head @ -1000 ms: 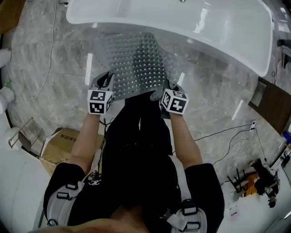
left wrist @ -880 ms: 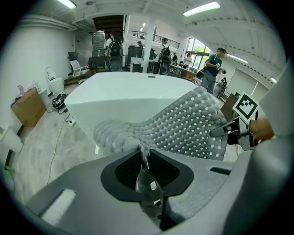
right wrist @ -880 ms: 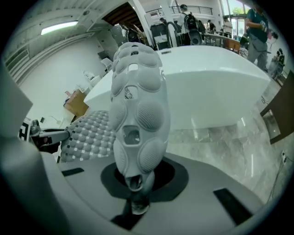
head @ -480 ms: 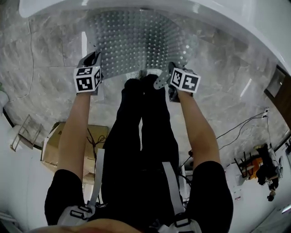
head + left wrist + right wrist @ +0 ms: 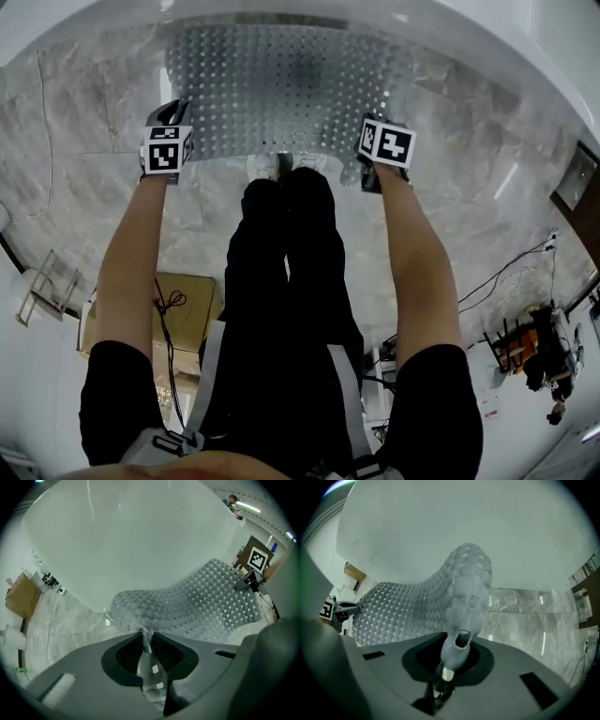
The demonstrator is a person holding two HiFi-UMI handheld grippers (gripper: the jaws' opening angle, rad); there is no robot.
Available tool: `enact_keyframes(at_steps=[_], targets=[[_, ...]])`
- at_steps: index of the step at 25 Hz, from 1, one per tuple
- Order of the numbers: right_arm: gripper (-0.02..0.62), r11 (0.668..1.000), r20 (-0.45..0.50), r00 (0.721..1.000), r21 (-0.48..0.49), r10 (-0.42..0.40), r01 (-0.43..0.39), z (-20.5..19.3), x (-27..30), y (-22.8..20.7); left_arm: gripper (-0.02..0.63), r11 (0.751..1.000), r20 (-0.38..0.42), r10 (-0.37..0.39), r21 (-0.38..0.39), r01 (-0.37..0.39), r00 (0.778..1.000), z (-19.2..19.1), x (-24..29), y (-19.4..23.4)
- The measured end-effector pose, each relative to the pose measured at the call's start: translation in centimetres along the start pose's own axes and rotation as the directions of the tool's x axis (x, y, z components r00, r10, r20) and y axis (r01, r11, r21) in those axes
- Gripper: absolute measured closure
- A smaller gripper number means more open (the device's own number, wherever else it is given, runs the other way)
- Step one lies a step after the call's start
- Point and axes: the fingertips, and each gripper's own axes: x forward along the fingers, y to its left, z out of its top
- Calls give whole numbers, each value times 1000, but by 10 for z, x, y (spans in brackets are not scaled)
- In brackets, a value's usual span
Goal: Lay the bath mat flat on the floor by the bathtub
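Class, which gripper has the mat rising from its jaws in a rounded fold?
The right gripper: the bath mat humps up between its opening jaws. Between the opening jaws of the left gripper lies a thin flat edge.

A bathroom, though one set up inside a work space rather than a lived-in home. The white tub [image 5: 525, 47] curves across the top of the head view, standing on a floor [image 5: 84, 187] of grey veined marble tiles, with a perforated mat [image 5: 281, 84] close beside it. Around this sit things no home bathroom keeps: an open cardboard box [image 5: 192, 305], loose cables [image 5: 497, 272] trailing over the tiles, a wire rack [image 5: 47, 286], and a heap of equipment [image 5: 530, 352] at the right edge.
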Motion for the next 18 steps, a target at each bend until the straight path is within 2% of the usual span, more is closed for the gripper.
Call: enact_keyframes(at_steps=[10,12,13,14,16,18], targets=[[488,1000,-37,999,15,-17,18,6,96,-30,509,1000,7,-1,9,1,1000,-11,91,8],[450,999,-59,998,25,-29,30,2,111,-33,515,999,-7,47,-8,-47,999,-14,102,17],[407,998,-60,997,23,-54,55,1,115,-37,522,996,-12,82,-28,-83,997,-15,106,23],[379,997,-54,995,15,-78,79,1,117,-41,504,993,-16,103,-56,-104,995,-16,107,28],[299,997,-40,996,0,-82,83,1,114,-43,402,990,-24,91,-109,-93,996,-13,104,29],[296,998,-16,998,-23,-56,56,0,100,-36,399,990,-26,56,-128,-59,998,-10,91,23]])
